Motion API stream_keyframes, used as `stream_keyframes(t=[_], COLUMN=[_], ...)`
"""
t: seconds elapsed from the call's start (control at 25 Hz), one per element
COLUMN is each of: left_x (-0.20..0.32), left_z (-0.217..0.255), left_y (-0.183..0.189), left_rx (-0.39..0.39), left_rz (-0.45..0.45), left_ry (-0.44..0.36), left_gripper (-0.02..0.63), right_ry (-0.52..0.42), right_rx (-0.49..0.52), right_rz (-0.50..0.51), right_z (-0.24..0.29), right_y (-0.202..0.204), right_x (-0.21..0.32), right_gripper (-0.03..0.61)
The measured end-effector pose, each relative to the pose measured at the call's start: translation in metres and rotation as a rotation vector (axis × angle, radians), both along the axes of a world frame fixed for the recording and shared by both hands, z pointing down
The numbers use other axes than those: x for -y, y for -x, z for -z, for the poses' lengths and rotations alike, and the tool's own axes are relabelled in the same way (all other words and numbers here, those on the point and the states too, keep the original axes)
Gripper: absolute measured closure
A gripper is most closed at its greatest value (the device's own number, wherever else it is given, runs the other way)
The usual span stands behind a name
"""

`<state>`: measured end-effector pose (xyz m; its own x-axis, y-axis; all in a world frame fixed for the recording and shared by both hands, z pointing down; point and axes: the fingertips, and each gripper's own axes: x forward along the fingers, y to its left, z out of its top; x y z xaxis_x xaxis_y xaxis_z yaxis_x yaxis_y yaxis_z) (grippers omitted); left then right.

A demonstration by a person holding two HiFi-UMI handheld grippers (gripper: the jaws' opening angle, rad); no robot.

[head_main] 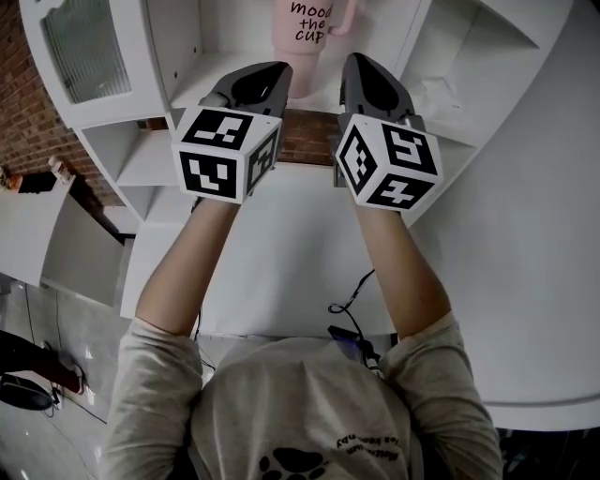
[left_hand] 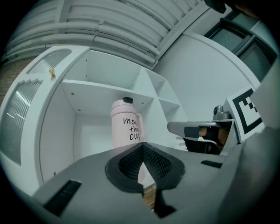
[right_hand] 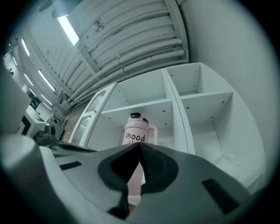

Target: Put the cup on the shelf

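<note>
Shelving (head_main: 178, 47) in white fills the top of the head view, split into open compartments, with a ribbed-glass door (head_main: 80, 47) at the upper left and red brick wall (head_main: 14, 94) beyond it. A plain white counter (head_main: 281, 262) lies below it at the centre of the frame, a dark cable (head_main: 352, 305) trails over its near edge, and grey floor (head_main: 56, 328) shows at the lower left. Both gripper views look up at a ribbed ceiling with strip lights. The pink cup (head_main: 305, 28) stands upright in a shelf compartment at top centre, apart from both grippers. The left tongs (head_main: 279, 73) and right tongs (head_main: 354, 70) are each clenched on nothing, tips pointing at the cup. The frame's top edge cuts off the cup's upper part in the head view. In the gripper views the tongs cover its base and part of its print.
</note>
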<state>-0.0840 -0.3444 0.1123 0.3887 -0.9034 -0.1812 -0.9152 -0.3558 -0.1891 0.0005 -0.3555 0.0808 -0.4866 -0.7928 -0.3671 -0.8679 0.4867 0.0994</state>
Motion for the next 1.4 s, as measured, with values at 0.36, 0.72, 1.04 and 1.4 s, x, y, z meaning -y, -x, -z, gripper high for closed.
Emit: stream_keyframes(t=[0.36, 0.72, 1.04, 1.4], left_x=[-0.050, -0.085, -0.100, -0.116], left_z=[-0.031, -0.080, -0.128, -0.173], left_y=[0.000, 0.010, 0.007, -0.005], left_rx=[-0.036, -0.047, -0.057, -0.056], left_rz=[0.049, 0.107, 0.109, 0.096], left_ry=[-0.045, -0.029, 0.049, 0.102], left_gripper=[0.606, 0.606, 0.606, 0.606], right_ry=[-0.025, 0.053, 0.135, 0.203], right_rx=[-0.050, -0.046, -0.097, -0.114], right_rz=[0.006, -0.028, -0.033, 0.004], right_z=[-0.038, -0.097, -0.155, -0.198], right_y=[0.002, -0.012, -0.017, -0.018], right_x=[-0.050, -0.074, -0.096, -0.115], right_gripper=[0.569, 0.569, 0.569, 0.570])
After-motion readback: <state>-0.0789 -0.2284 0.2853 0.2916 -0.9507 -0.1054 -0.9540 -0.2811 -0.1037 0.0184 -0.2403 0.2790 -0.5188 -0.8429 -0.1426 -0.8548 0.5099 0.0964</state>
